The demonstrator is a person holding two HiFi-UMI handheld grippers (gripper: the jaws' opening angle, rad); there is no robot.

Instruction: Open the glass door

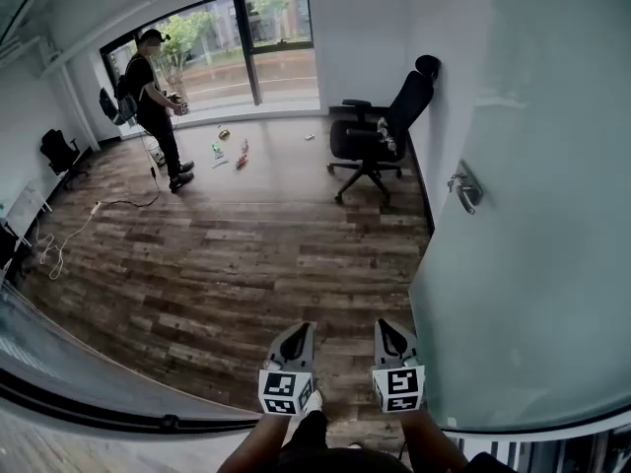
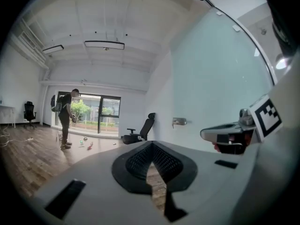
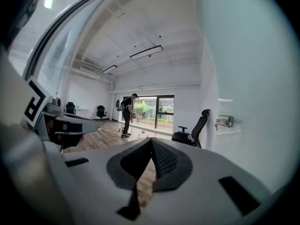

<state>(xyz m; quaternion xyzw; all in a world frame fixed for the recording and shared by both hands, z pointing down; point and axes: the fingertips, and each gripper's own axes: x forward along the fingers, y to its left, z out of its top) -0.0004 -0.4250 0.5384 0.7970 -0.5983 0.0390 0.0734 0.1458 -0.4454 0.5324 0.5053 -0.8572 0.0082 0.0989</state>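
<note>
The frosted glass door stands swung open on the right of the head view, with its metal handle about halfway up. Both grippers are held side by side at the bottom of that view, in front of the door's near edge and well short of the handle. My left gripper is shut with nothing in it, and so is my right gripper. In the left gripper view the jaws meet at the tips and the handle shows far ahead. The right gripper view has its jaws together, the handle to their right.
A black office chair stands by the wall beyond the door. A person stands near the far window, with small things on the wooden floor beside them. A white cable lies at left. A glass panel and threshold run along the lower left.
</note>
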